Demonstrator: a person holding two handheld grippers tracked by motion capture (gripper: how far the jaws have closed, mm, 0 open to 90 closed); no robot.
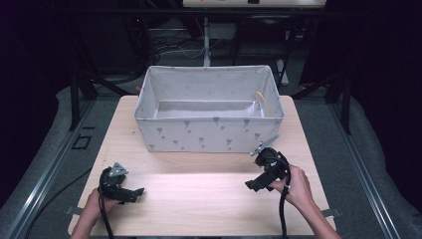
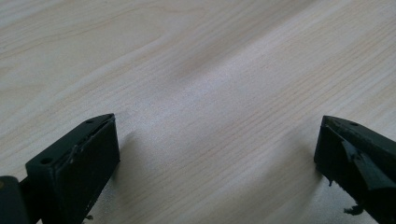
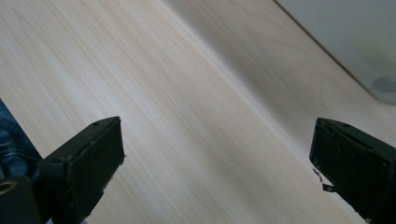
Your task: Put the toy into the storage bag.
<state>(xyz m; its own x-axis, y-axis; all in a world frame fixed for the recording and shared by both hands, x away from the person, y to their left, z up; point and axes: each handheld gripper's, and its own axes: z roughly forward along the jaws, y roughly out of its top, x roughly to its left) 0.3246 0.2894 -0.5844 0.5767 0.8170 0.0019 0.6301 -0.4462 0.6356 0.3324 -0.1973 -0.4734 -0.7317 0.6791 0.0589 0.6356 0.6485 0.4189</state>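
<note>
A grey fabric box (image 1: pixel 209 135) with small dark marks stands at the back middle of the wooden table (image 1: pixel 199 194). A pale, yellowish thing (image 1: pixel 262 101) leans inside its right end; I cannot tell what it is. My left gripper (image 1: pixel 138 191) rests low at the front left, jaws pointing right, open over bare wood (image 2: pixel 219 116). My right gripper (image 1: pixel 251 185) is held at the front right, jaws pointing left and down, open with nothing between them (image 3: pixel 215 140). The box's lower wall (image 3: pixel 355 42) shows at the top right of the right gripper view.
The table is bare wood between the grippers and the box. Dark metal frames (image 1: pixel 77 94) and cables (image 1: pixel 169 47) stand on the floor behind and beside the table. A strip of blue cloth (image 3: pixel 11 144) shows at the left edge of the right gripper view.
</note>
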